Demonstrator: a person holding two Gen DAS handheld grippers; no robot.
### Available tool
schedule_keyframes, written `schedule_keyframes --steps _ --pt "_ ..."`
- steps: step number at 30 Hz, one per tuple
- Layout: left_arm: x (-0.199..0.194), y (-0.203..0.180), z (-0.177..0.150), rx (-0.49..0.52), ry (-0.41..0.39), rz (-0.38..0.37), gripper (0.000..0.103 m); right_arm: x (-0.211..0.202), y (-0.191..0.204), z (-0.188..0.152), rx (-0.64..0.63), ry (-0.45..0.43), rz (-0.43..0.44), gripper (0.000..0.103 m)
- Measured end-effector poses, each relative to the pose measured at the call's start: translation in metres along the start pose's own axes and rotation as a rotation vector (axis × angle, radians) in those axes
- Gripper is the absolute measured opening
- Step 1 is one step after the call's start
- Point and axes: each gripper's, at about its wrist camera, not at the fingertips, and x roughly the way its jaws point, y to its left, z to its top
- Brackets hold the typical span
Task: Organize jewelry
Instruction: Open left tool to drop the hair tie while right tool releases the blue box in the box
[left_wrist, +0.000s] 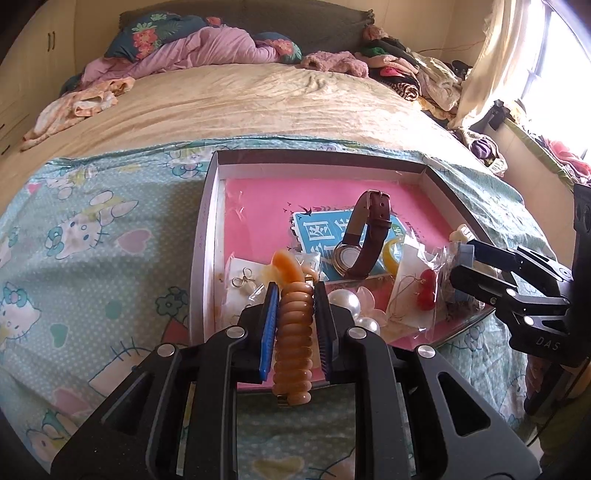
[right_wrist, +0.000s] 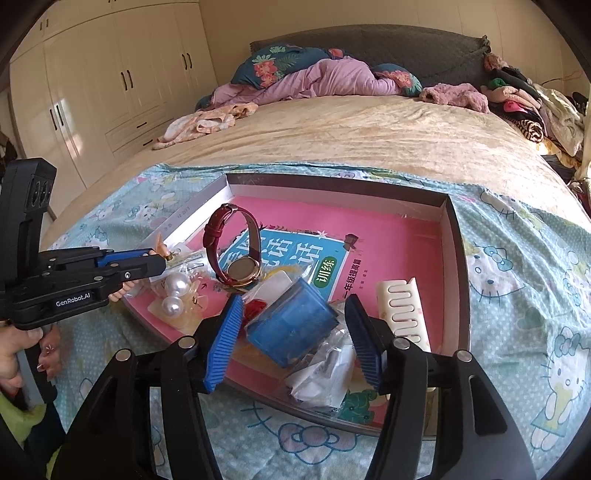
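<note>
Left wrist view: a coil bracelet (left_wrist: 294, 332) is clamped by the left gripper (left_wrist: 295, 295) over the tray (left_wrist: 207, 206); the right gripper (right_wrist: 295, 325) is spread, unclamped, around a blue box (right_wrist: 291, 325); placing is judged next

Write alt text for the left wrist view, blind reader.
The left gripper is shut on an orange spiral hair tie above the near edge of a shallow box lined in pink, on a bed. In the box lie a brown-strapped watch, pearls and bagged trinkets; the right gripper enters from the right.
</note>
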Motion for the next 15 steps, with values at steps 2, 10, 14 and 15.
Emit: schedule_keyframes --steps 2,10,14,15 --pt "0.000 0.000 0.000 0.000 0.002 0.001 0.012 -0.004 0.001 -0.001 0.000 -0.007 -0.002 0.068" --pt "0.001 -0.001 -0.001 -0.001 0.001 0.005 0.015 -0.021 0.003 -0.005 0.009 -0.033 -0.022 0.086" --pt "0.000 0.000 -0.001 0.000 -0.001 0.015 0.038 -0.031 0.002 -0.008 0.016 -0.042 -0.030 0.093" --pt "-0.001 0.000 -0.001 -0.001 0.000 0.015 0.039 -0.033 0.002 -0.008 0.018 -0.043 -0.030 0.093"
